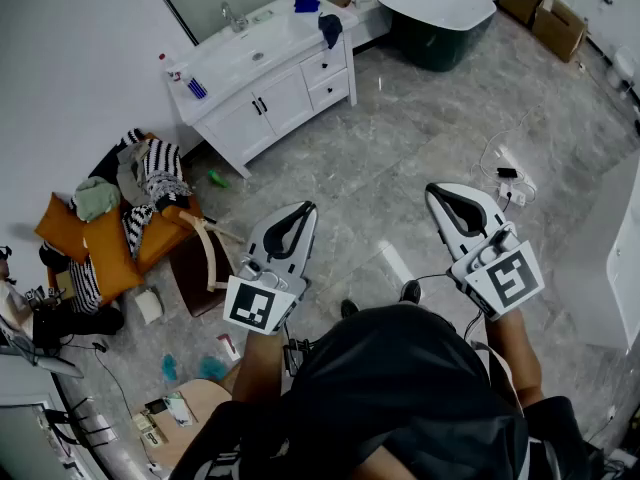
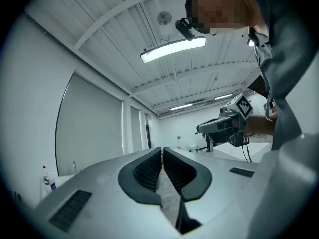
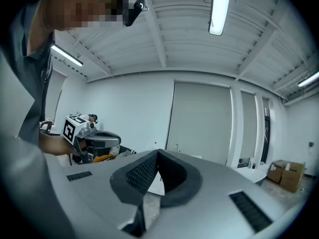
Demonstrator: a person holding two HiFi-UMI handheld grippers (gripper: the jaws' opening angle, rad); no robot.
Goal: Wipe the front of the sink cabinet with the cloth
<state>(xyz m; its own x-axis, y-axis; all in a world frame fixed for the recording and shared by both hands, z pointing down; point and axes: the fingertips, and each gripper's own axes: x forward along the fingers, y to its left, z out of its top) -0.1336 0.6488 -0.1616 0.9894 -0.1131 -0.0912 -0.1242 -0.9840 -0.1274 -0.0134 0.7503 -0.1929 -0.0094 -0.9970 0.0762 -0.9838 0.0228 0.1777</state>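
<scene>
dark blue cloth point(image 1: 330, 30) drapes over the white sink cabinet point(image 1: 272, 106) corner, well apart from you. your left gripper point(image 1: 306, 209) and right gripper point(image 1: 434, 190) are closed, empty and level, probably because you haven't approached yet.

Clutter around me on the grey marbled floor point(image 1: 400, 138)

To my left, orange cushions point(image 1: 105, 258) carry a heap of striped and grey clothes point(image 1: 150, 171). A dark brown stool point(image 1: 192, 271) stands just beside them, and a small green thing point(image 1: 217, 179) lies on the floor nearby. Ahead stands a dark bathtub point(image 1: 445, 44) with a white inside, with cardboard boxes point(image 1: 545, 8) to its right. A white power strip point(image 1: 512, 192) and its cable lie on the floor to my right.
</scene>
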